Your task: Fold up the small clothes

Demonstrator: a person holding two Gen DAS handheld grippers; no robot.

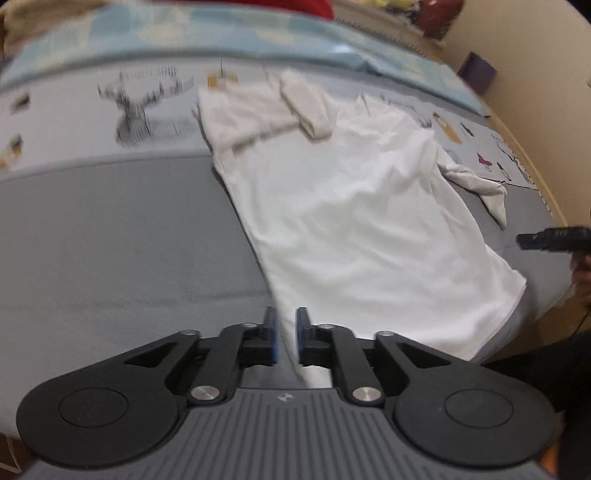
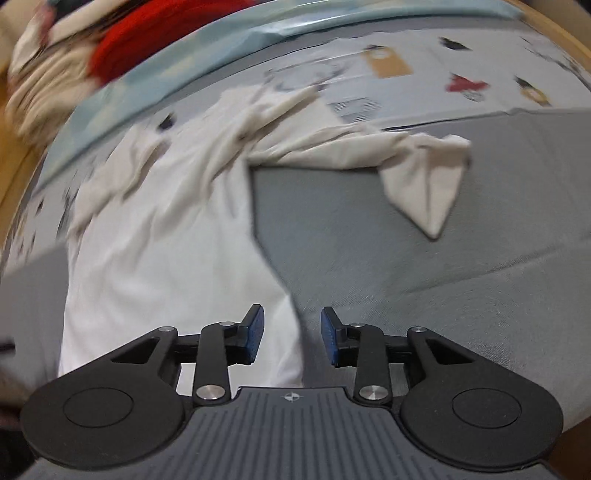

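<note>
**Two grippers hanging over one white shirt**

Two grippers over the bed here, both pointing steeply down at the near edge of the mattress. The white shirt (image 1: pixel 354 221) is spread out flat on the grey bedsheet (image 1: pixel 122 236), hem toward the near edge and collar end toward the far side, where the sheet has a printed band with a deer sketch (image 1: pixel 135 110) on it. One sleeve is folded in over the chest up near the collar; the other sleeve (image 2: pixel 424 173) sticks out sideways onto bare grey sheet, a bit twisted and crumpled.

The left gripper (image 1: pixel 285 332) sits right over the shirt's near hem corner with only a narrow gap between its blue pads, and I see no fabric pinched in there, just cloth lying underneath. The right gripper (image 2: pixel 291 334) is over the opposite hem corner, parted a bit wider, also with nothing clamped. Both views are motion-blurred.

A red cushion (image 2: pixel 147 40) sits past the far edge, beyond a light blue blanket (image 1: pixel 258 33).
</note>
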